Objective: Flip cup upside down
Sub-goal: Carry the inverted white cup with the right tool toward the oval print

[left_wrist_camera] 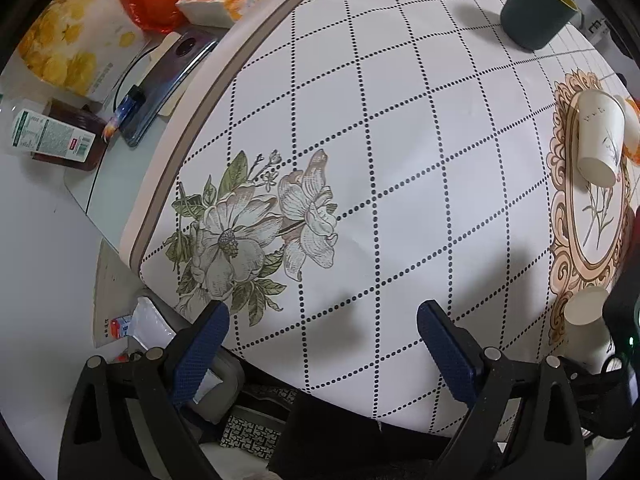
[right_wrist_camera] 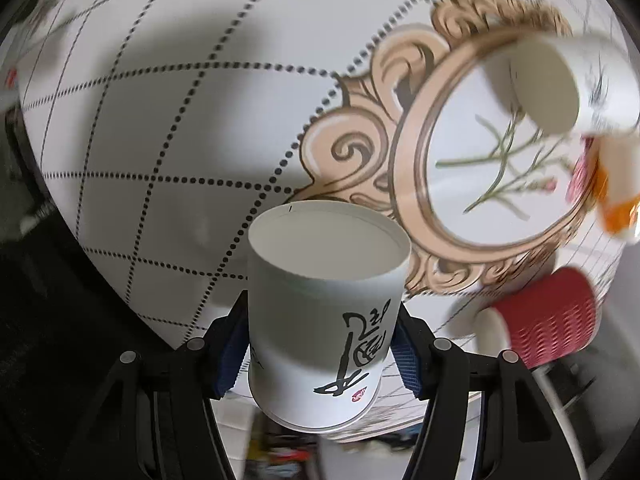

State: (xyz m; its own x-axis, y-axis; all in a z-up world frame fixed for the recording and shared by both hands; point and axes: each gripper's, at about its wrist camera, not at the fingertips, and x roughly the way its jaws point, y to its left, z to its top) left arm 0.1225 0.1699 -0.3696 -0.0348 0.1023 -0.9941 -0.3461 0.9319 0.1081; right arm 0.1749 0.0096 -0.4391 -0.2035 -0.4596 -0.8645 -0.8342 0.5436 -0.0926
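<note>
In the right wrist view my right gripper [right_wrist_camera: 320,344] is shut on a white paper cup [right_wrist_camera: 320,312] with black calligraphy. The cup's flat base faces away from me and its rim points down toward the camera, held above the table's near edge. This cup shows at the lower right of the left wrist view [left_wrist_camera: 586,320]. My left gripper [left_wrist_camera: 322,332] is open and empty, hovering over the tablecloth [left_wrist_camera: 380,160] near a printed flower.
A second white paper cup [right_wrist_camera: 560,84] stands inverted on the ornate oval print, also in the left wrist view [left_wrist_camera: 598,136]. A red ribbed cup [right_wrist_camera: 548,316] lies at the right. A dark green cup [left_wrist_camera: 536,8] stands far back. A phone [left_wrist_camera: 168,80] and boxes lie beyond the tablecloth's left edge.
</note>
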